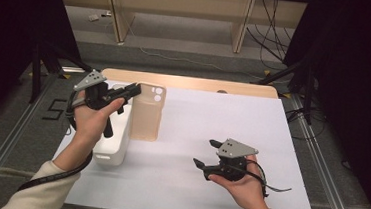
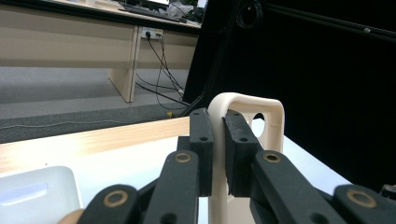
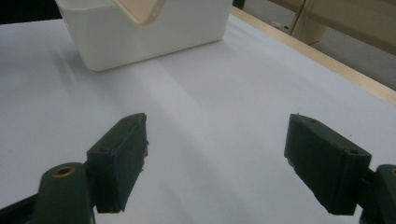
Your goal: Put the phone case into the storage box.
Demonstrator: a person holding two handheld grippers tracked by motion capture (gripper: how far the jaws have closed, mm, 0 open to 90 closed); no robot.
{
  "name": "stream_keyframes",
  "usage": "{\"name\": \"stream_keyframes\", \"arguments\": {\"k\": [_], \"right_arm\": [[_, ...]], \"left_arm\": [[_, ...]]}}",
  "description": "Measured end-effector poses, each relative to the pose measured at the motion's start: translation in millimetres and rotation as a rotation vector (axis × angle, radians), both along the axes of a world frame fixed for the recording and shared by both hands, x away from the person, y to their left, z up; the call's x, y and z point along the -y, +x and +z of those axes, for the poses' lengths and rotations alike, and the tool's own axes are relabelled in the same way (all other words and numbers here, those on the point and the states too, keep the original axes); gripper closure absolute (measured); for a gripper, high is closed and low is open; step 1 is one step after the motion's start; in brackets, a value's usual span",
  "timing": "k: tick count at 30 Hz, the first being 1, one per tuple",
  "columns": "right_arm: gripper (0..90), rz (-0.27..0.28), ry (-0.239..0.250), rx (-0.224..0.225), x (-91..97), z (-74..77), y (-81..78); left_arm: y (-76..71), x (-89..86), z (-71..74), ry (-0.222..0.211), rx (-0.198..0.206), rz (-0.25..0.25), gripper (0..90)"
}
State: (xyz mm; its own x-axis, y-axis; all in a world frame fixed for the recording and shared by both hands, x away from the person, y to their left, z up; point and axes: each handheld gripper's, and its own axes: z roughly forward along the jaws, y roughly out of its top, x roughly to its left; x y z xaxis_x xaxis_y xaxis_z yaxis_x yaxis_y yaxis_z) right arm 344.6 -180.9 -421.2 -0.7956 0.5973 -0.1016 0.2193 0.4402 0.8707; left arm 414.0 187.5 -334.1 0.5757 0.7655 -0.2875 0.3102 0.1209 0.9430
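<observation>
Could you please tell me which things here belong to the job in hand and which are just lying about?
Part of the job:
- beige phone case, clamped by its edge in the left tongs
- white bin beside it
- right tongs, open over the white table

Just lying about:
- cables on the floor
- wooden desk legs

Phone case: beige, rigid, with round camera cutouts near its top corner. It stands upright on its lower edge, clear of lying flat, at the left part of the white table, touching or just beside the white bin. My left fingers clamp its upper side rim, one on each face.
</observation>
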Motion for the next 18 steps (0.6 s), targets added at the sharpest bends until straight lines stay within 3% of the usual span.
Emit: {"name": "stream_keyframes", "arguments": {"k": [18], "right_arm": [[22.4,-0.021,0.005,-0.004,8.0,-0.9,-1.5]], "left_arm": [[1.1,-11.0,4.6,-0.013,0.009,0.02,82.9]]}}
